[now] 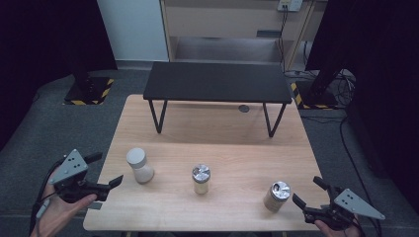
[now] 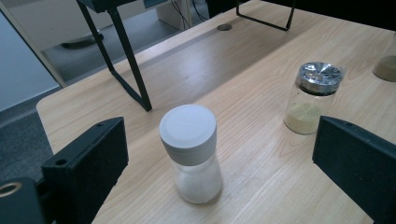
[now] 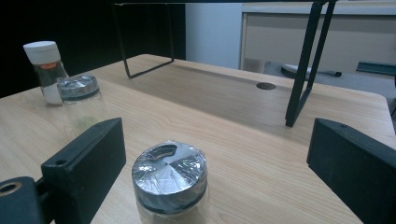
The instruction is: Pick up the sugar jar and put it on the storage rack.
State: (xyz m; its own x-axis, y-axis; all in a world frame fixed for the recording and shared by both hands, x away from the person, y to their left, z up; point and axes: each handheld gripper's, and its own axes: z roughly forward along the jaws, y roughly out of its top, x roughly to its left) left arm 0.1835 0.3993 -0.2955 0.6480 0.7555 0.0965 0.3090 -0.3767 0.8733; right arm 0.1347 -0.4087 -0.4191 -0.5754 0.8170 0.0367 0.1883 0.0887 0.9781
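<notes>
Your left hand-held gripper [image 1: 108,170] is spread wide and grasps nothing; the white-capped jar [image 1: 140,165] stands upright on the counter [image 1: 237,143] just ahead of it, between the jaws in the left gripper view. Your right hand-held gripper [image 1: 307,192] gapes the same way, near the foil-topped jar [image 1: 276,196]. A third jar [image 1: 201,178] stands between them.

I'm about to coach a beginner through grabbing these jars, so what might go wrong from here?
The white-capped jar is narrow-waisted with a wide cap; a nudge from the open left gripper may tip it. The foil-topped jar stands near the table front edge; a push from the open right gripper might slide it off.
</notes>
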